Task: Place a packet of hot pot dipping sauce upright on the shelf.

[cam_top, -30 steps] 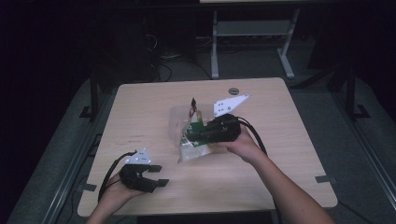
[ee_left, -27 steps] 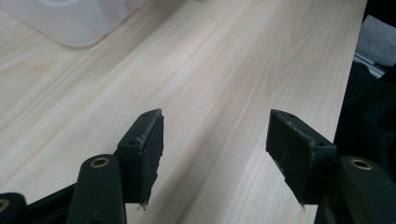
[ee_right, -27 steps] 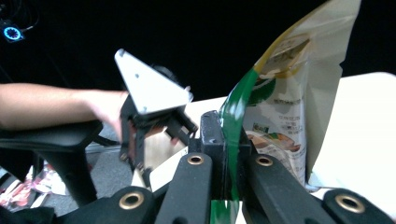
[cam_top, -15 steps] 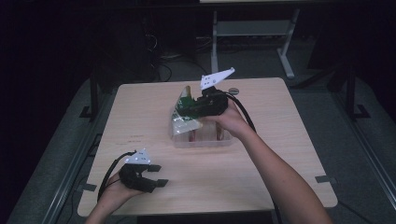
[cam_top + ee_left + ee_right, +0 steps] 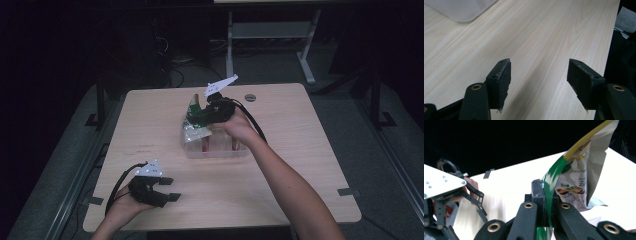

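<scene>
we saw a crinkled green, white and yellow snack bag (image 5: pixel 574 177), our right gripper (image 5: pixel 546 195) clamped on its green edge over a clear box (image 5: pixel 217 149), our left gripper (image 5: pixel 539 80) gaping, nothing between.

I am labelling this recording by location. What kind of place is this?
Probably a lab or recording room. A bare wooden table stands on grey floor with tape marks, a metal stand frame behind it, and cables lie on the floor in dark surroundings.
</scene>
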